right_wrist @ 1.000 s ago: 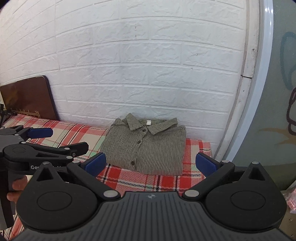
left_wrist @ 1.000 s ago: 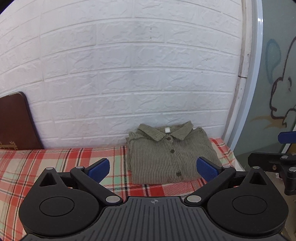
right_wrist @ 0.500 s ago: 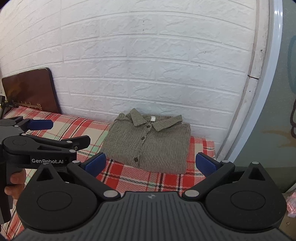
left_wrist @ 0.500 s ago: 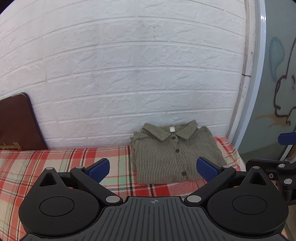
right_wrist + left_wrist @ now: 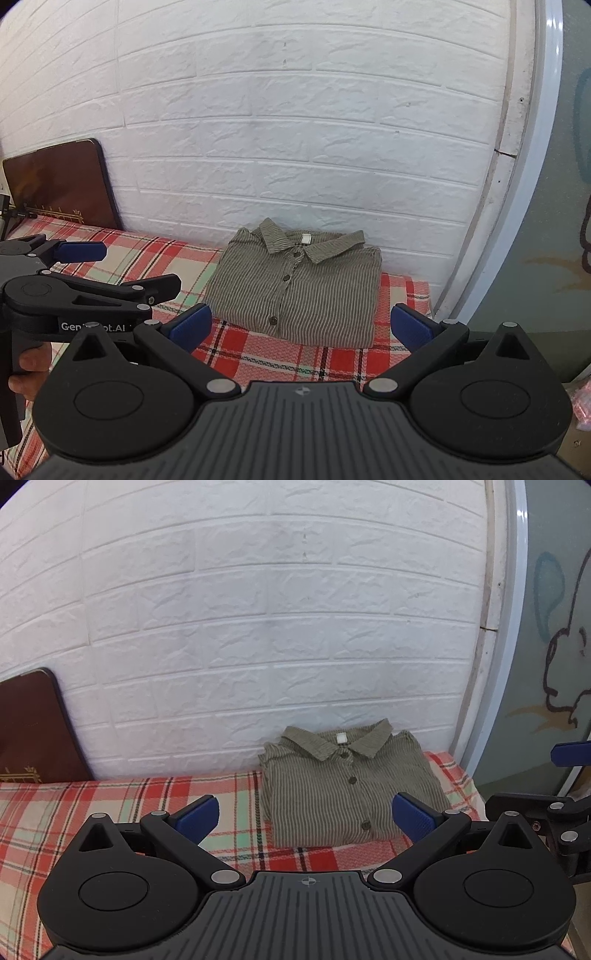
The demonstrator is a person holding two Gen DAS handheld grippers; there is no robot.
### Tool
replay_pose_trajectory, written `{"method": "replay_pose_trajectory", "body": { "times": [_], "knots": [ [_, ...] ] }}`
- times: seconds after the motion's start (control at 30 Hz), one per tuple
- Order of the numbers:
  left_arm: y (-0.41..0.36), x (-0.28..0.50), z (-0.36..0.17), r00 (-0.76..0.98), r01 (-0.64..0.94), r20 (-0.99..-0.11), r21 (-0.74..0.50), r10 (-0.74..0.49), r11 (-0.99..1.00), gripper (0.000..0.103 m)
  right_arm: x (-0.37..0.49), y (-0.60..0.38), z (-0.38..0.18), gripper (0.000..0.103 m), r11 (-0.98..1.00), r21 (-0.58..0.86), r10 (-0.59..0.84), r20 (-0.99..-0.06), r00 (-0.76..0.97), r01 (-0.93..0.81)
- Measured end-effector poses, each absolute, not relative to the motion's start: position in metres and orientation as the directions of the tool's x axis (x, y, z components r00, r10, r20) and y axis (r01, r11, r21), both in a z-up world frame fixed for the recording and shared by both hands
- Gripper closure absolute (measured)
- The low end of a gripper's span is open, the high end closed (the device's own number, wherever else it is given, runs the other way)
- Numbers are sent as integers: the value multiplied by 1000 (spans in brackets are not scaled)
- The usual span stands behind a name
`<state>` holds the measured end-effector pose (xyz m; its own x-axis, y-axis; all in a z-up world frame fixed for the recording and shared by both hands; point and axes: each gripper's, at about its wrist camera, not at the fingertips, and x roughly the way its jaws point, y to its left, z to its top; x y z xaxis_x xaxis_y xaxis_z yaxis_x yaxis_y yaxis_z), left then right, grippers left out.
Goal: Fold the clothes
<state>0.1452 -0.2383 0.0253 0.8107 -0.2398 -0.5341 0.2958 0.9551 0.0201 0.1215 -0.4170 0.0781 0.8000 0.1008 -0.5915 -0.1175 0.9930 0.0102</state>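
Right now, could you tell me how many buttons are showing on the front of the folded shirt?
3, in a line down the placket of the striped shirt: one just below the collar, one mid-chest, one near the folded front edge. More may be hidden under the fold.

Each camera sits behind its own gripper, low over the cloth [image 5: 110, 794], and looks forward between the fingers toward the wall [image 5: 258, 627]. The left wrist view faces the shirt [image 5: 343, 790] from slightly left of it. The right wrist view faces it from slightly right and catches the left gripper [image 5: 122, 269] at its left edge. Both views share the shirt, cloth, wall and a brown board [image 5: 62, 184], all fairly near.
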Motion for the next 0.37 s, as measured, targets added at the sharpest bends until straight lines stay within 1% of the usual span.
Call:
{"method": "replay_pose_trajectory", "body": {
  "times": [0.37],
  "knots": [
    [-239, 148, 21, 802, 301, -545, 12, -246, 954, 0, 126, -417, 76, 1, 994, 10, 97, -599, 795, -113]
  ]
}}
